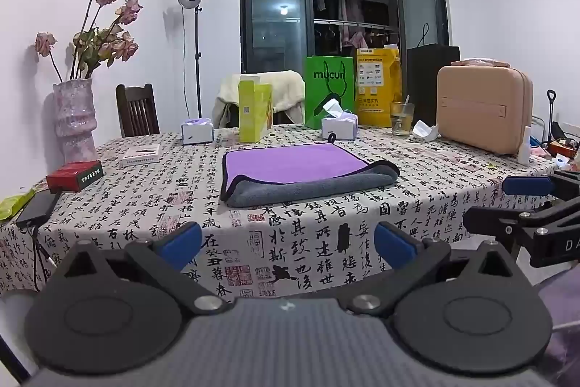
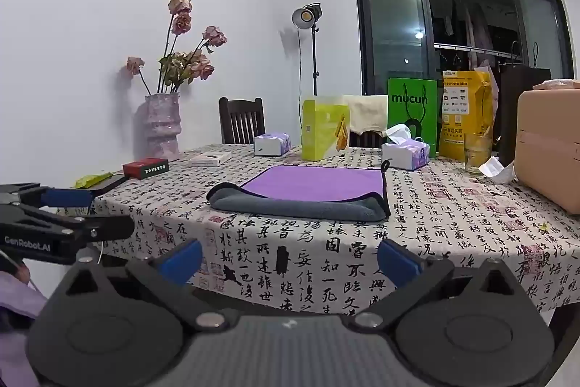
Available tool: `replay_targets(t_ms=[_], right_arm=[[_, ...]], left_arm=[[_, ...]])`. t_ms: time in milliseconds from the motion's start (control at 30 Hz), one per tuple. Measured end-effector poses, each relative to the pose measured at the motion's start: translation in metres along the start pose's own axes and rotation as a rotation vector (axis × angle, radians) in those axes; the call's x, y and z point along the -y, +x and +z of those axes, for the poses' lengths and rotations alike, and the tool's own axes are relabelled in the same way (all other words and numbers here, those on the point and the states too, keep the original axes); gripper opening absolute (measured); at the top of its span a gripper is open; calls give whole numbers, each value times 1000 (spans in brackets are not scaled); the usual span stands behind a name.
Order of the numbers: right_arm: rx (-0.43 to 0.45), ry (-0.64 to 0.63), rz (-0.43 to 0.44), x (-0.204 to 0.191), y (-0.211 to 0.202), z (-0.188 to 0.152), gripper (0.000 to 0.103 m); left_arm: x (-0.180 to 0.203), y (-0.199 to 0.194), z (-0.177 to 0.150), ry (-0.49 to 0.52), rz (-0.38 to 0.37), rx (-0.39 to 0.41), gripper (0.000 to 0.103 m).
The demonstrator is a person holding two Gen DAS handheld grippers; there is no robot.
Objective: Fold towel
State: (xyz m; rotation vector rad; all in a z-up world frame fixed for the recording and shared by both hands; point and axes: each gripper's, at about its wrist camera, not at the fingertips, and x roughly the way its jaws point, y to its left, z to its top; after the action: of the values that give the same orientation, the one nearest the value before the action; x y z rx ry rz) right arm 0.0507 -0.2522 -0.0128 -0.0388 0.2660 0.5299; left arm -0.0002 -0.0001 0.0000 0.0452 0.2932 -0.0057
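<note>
My left gripper (image 1: pixel 288 243) is wide open and holds nothing. My right gripper (image 2: pixel 288 260) is wide open too, and empty. Both hang in the air off the near edge of the table (image 1: pixel 119 205), not touching it. The towel (image 1: pixel 308 175) lies flat in the middle of the table, a little back from the near edge. It looks folded over once already, purple on top and gray along the near side, where the fold makes a fat soft roll. I think another fold is still to come. If I pinch only the top layer, the fold could fall open. If I dig too low, I might grab the tablecloth (image 1: pixel 326 242) and drag it, and then the glass cup (image 1: pixel 401 118) near the far edge could tip. The tissue box (image 1: pixel 339 127) sits just behind the towel, so a big swing could knock it.
</note>
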Motion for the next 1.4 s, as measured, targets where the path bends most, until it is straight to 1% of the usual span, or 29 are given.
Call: replay_targets(t_ms=[1400], right_arm=[[-11, 10, 3, 0, 1, 0, 103]], left_arm=[[0, 0, 0, 3, 1, -6, 103]])
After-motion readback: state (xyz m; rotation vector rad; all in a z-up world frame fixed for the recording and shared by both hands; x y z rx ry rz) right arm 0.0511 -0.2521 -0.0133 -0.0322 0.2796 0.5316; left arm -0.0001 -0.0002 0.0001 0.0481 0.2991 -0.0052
